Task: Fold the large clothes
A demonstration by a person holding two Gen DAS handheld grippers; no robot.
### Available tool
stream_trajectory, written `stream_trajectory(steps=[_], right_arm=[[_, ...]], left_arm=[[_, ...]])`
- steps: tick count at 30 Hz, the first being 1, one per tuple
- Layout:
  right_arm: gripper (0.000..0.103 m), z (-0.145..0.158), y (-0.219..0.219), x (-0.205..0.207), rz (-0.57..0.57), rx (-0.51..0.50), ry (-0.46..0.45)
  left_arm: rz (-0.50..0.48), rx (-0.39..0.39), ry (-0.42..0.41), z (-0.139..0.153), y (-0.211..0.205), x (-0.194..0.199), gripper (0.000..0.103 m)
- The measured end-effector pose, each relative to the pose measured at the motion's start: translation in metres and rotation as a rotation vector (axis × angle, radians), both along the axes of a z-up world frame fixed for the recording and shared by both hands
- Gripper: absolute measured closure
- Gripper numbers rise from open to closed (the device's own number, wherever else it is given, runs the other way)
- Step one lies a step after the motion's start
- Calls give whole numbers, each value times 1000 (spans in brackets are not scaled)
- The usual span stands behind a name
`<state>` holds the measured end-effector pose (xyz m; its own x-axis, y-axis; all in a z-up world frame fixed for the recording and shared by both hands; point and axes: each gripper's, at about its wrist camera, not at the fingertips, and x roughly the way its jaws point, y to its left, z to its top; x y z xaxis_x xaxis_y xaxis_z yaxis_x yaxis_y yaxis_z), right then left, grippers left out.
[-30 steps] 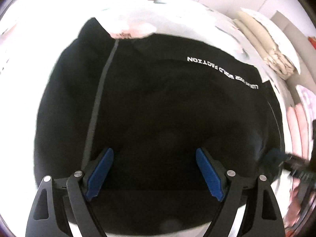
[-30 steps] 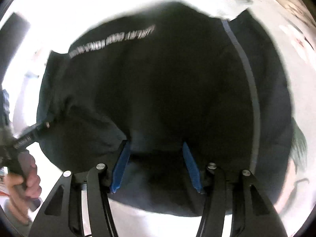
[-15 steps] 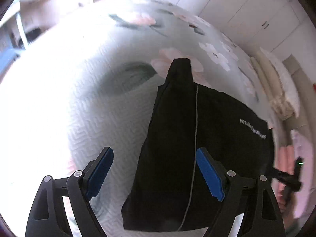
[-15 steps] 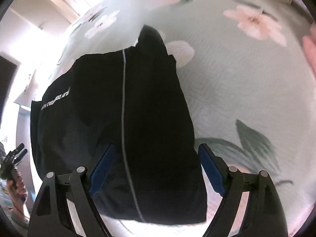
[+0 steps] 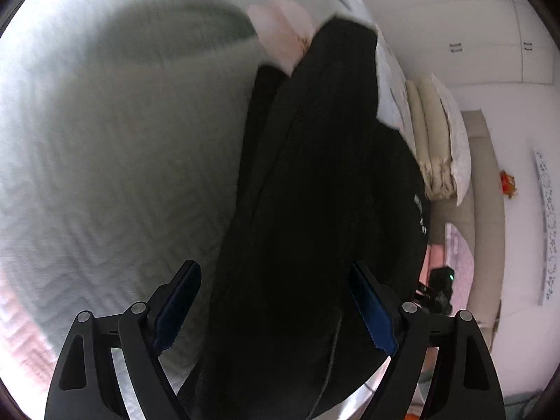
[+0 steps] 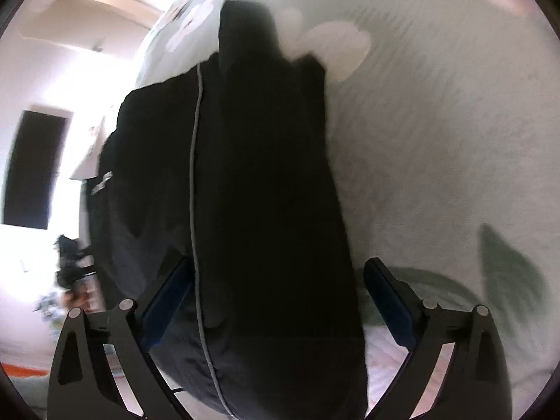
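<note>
Left wrist fingers (image 5: 372, 315): spread wide, gripping nothing.
Right gripper (image 6: 280, 297): equally wide, empty.
Black garment (image 5: 315, 210): folded, lying between both on the bed (image 5: 105, 175).
Advice: grip the near hem evenly, then fold.

The black garment (image 5: 315, 210) fills the gap between the spread fingers of the left gripper (image 5: 276, 301) and blocks the way straight ahead; bare quilted bedspread (image 5: 115, 175) lies open on its left. Stacked pillows (image 5: 437, 140) stand just beyond the garment's right edge. From the right gripper (image 6: 276, 290), wide apart too, the same fabric blocks the middle, with clear bedspread (image 6: 437, 140) to its right.
</note>
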<state>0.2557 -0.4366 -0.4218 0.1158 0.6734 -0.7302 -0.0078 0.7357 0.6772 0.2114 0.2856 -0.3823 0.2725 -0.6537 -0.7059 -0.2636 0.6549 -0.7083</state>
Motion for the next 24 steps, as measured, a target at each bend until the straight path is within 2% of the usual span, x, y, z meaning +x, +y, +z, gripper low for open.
stream_trajectory(steps=[3,7,10,15,16,18,19,20,21,22,24], right_arm=[[2,-8,-10,4,24,90,-5],[9,-13,-15,7,80,160,-11],[9,-15,-10,11,124,199,-25],[9,-19,-10,28,144,321,-63],[9,-18,-6,31,153,323,-67],[9,-14,4,29,178,274,-88],[15,-12,2,26,172,256,-95],[20,-9,-2,22,150,240,-100],[31,-5,-7,16,126,233,-109],[42,1,-12,9,110,222,-131],[57,17,-10,-4,104,192,-180]], left_arm=[[-42,-68,19,-12,-14,4,18],[-90,-19,7,-10,-29,11,20],[-74,-57,19,-15,-33,18,20],[18,-170,43,-26,-29,19,20],[36,-166,43,-24,-27,18,21],[56,-86,17,-14,-36,14,37],[61,-50,-4,-7,-42,11,42],[65,-26,-25,1,-45,8,54],[68,-9,-47,9,-48,4,60],[68,12,-76,20,-52,-1,61],[60,38,-131,44,-61,-9,64]])
